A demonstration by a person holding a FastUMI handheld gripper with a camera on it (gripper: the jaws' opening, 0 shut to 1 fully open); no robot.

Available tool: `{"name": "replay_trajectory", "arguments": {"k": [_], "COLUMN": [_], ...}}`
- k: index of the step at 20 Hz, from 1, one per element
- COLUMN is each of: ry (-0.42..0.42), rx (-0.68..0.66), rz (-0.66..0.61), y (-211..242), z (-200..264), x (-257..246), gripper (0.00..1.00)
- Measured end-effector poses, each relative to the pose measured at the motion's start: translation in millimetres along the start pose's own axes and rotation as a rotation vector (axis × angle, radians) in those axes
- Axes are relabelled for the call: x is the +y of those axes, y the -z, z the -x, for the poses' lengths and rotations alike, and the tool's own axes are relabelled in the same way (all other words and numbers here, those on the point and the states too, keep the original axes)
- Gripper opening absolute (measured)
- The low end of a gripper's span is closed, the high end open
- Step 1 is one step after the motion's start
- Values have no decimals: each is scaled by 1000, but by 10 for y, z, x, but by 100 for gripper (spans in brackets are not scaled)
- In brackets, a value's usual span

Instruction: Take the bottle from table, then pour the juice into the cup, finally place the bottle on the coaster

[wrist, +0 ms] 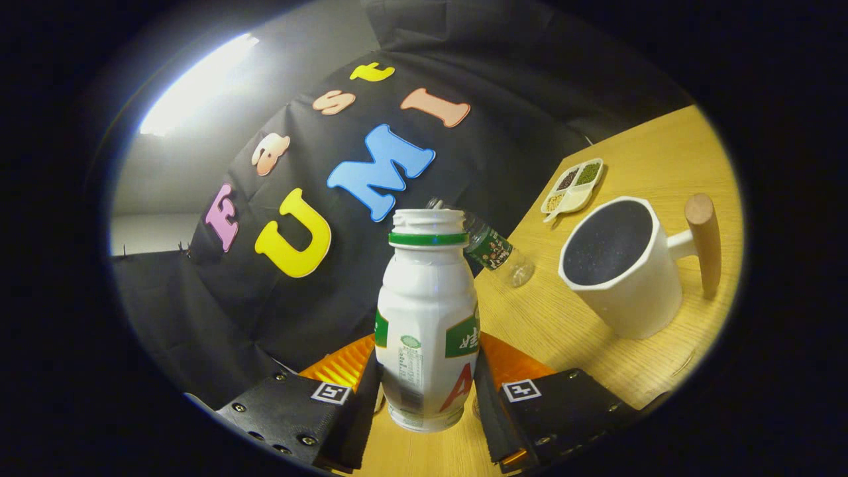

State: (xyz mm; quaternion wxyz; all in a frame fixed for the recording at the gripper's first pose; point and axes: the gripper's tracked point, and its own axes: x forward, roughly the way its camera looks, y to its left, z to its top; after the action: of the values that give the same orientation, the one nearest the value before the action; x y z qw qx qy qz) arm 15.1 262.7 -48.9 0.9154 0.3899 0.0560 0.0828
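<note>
A white bottle with a green neck ring, a green label and no cap stands between my fingers, and my gripper is shut on its lower body. It appears lifted off the table, and the whole view is tilted. A white cup with a dark inside and a wooden handle sits on the wooden table, ahead and to the right of the bottle. An orange ribbed coaster lies on the table just behind the bottle, partly hidden by it and by my fingers.
A small clear bottle with a green label stands beyond the held bottle. Further back, near the table's far edge, is a white divided dish of beans and grains. The black cloth wall hangs close behind the table.
</note>
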Motion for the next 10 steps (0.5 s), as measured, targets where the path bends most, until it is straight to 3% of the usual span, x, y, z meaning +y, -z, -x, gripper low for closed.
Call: {"name": "replay_trajectory", "arguments": {"k": [5, 10], "ry": [44, 24], "rx": [19, 51], "rz": [227, 298], "y": [61, 189], "z": [-38, -63], "x": [95, 205], "gripper": [68, 68]}}
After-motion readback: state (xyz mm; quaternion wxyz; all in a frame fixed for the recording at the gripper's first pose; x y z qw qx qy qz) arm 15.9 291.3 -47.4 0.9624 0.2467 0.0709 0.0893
